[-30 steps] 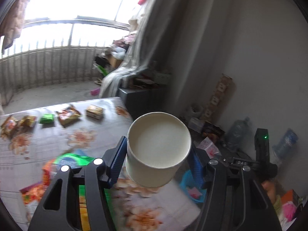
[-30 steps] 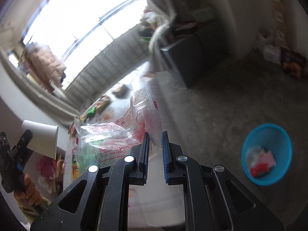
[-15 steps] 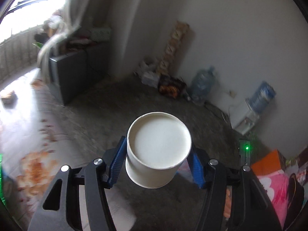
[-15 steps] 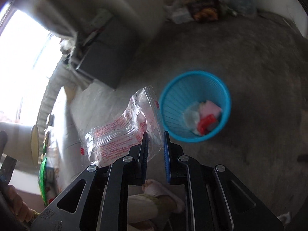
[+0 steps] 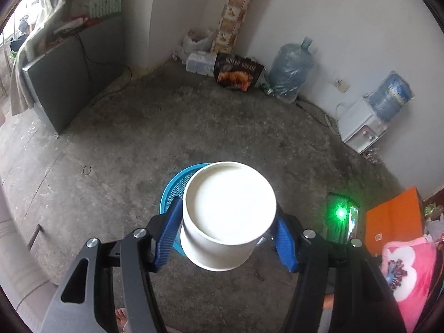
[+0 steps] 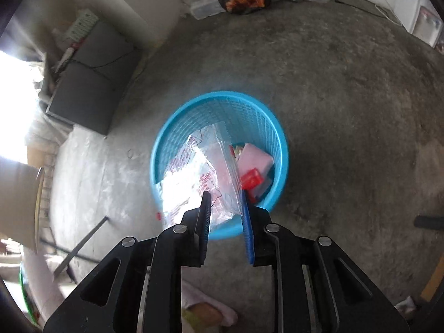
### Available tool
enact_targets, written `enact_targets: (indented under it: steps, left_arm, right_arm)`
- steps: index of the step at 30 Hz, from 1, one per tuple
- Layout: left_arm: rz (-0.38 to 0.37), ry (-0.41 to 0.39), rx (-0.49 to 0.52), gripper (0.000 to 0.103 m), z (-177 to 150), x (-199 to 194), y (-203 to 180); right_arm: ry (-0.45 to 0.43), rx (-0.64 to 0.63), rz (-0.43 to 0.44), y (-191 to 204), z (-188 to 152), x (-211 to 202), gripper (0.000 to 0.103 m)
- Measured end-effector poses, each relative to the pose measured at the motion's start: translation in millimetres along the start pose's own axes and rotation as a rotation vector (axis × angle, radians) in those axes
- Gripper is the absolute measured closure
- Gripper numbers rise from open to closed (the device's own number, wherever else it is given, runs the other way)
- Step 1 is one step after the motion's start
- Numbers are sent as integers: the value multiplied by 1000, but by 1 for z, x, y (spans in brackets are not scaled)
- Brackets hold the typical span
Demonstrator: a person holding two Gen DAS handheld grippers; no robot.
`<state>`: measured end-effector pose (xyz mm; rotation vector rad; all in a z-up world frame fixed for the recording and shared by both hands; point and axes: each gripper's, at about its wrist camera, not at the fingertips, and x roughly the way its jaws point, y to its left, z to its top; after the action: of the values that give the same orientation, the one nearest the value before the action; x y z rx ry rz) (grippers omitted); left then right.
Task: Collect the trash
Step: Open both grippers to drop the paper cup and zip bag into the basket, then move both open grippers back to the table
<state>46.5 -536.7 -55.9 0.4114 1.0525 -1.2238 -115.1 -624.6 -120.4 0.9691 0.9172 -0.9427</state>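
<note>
While the left gripper (image 5: 226, 238) clamps a white paper cup (image 5: 227, 216) between its blue pads, mouth towards the camera, the cup hangs above the near rim of a blue mesh wastebasket (image 5: 174, 191) on the concrete floor. In the left wrist view the cup hides most of the basket, so how well it is centred over the opening cannot be told; released too near the rim, a light cup may strike the edge and roll away across the floor.

Seen from the right wrist, the right gripper (image 6: 226, 208) has its jaws parted a moderate way above the basket's near edge. A clear plastic bag with red print (image 6: 199, 177) sits between them, apparently loose and slumping into the basket. Whether either pad touches it is unclear. Crinkled film like this may cling to a pad, or drape over the rim and slide out, if the gripper is drawn away quickly.

Deeper inside the basket lie a pink packet (image 6: 254, 159) and a red scrap (image 6: 251, 179).

Farther off, against the wall, stand a dark snack bag (image 5: 238, 72), a large water bottle (image 5: 291, 69) and a white dispenser (image 5: 363, 127).
</note>
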Motion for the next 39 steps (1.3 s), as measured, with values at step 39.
enact_targets:
  steps: [39]
  left_arm:
    - [236,-509,-460,16,-243,-354,137]
  right_arm:
    - [66,-439,598,140,-95,-160,28]
